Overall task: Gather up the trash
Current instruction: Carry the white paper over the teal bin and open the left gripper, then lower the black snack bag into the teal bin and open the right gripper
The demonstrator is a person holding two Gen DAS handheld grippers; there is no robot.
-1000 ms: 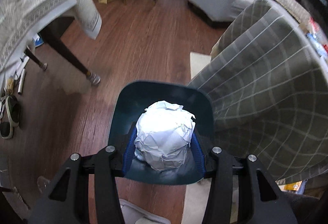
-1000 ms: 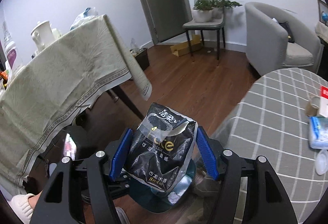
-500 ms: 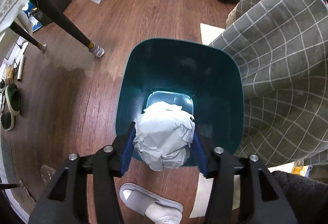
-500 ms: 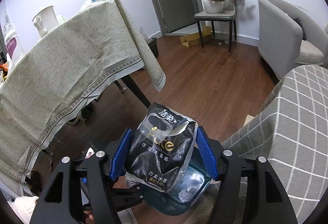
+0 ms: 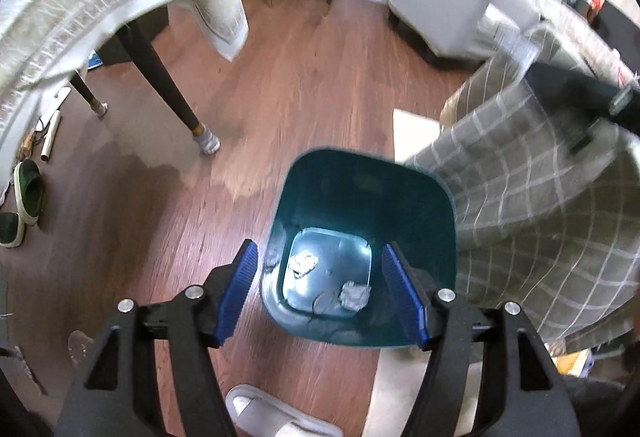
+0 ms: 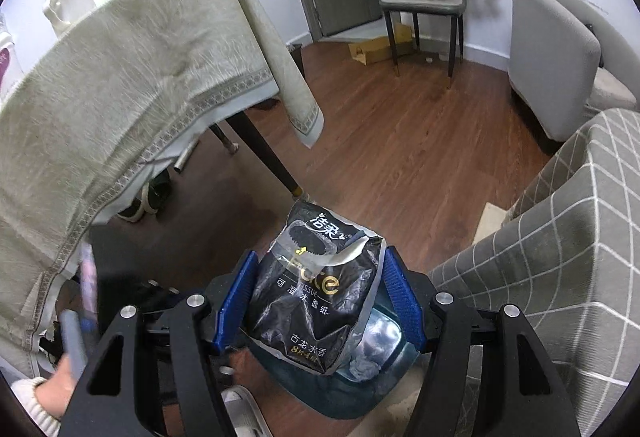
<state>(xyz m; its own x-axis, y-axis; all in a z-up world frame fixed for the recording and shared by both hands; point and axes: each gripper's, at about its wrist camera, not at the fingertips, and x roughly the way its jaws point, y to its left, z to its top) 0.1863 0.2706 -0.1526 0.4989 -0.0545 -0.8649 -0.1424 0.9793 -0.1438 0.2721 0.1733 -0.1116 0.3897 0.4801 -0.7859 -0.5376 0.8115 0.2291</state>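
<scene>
Two grippers work over the dark teal plastic bin [image 5: 436,205]: the left gripper [image 5: 320,291] has just spread its jaws, now empty, and the crumpled white paper ball [image 5: 354,295] lies inside; the right gripper [image 6: 318,295] clamps the black tissue packet [image 6: 316,289] above it, likely next to drop

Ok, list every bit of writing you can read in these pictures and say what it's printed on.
"洁柔" – top of the black tissue pack held in the right tool.
"Face" – large gold letters, partly hidden by a torn flap.
"TISSUE" – small, below it.
"可湿水面纸" – white line, mid pack.
"古龙水香" – gold, near the bottom.
The line beneath it: too small to read.
Left view: no readable text.
</scene>
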